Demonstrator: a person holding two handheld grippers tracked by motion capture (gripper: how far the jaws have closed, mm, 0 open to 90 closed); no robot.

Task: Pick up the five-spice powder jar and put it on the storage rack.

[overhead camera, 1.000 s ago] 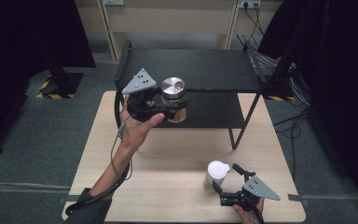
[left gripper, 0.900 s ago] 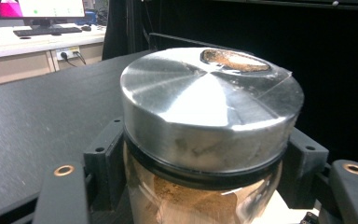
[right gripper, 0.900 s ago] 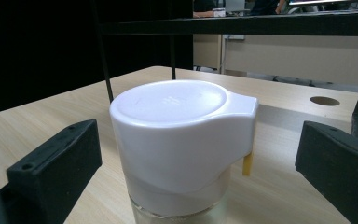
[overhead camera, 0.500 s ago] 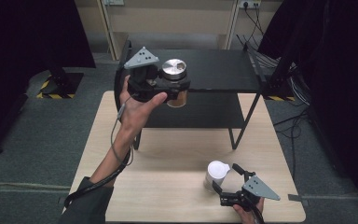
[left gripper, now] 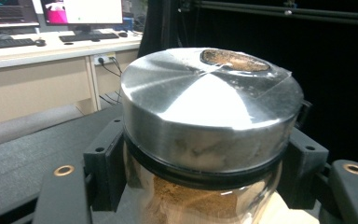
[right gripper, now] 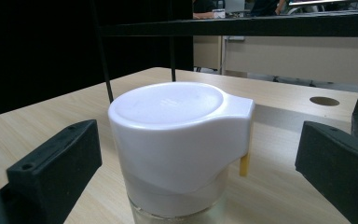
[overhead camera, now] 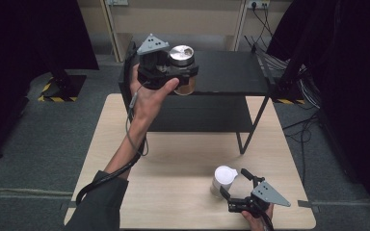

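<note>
Near the wooden table's [overhead camera: 173,163] front edge, the right gripper [overhead camera: 232,188] stood with jaws spread wide around a white-capped clear jar [overhead camera: 222,180], not touching it. Farther off, the left gripper [overhead camera: 183,76] clenched a metal-lidded glass jar of brown powder [overhead camera: 182,60] above the black metal shelf [overhead camera: 231,72].

At the far edge of the surface [overhead camera: 173,163] we see a two-level shelf [overhead camera: 231,72]. Our left gripper [overhead camera: 185,79] holds a jar [overhead camera: 183,60] above the shelf's top left. Near the front right, a lidded cup [overhead camera: 221,179] stands between our right gripper's [overhead camera: 236,188] spread fingers [right gripper: 56,163].
</note>
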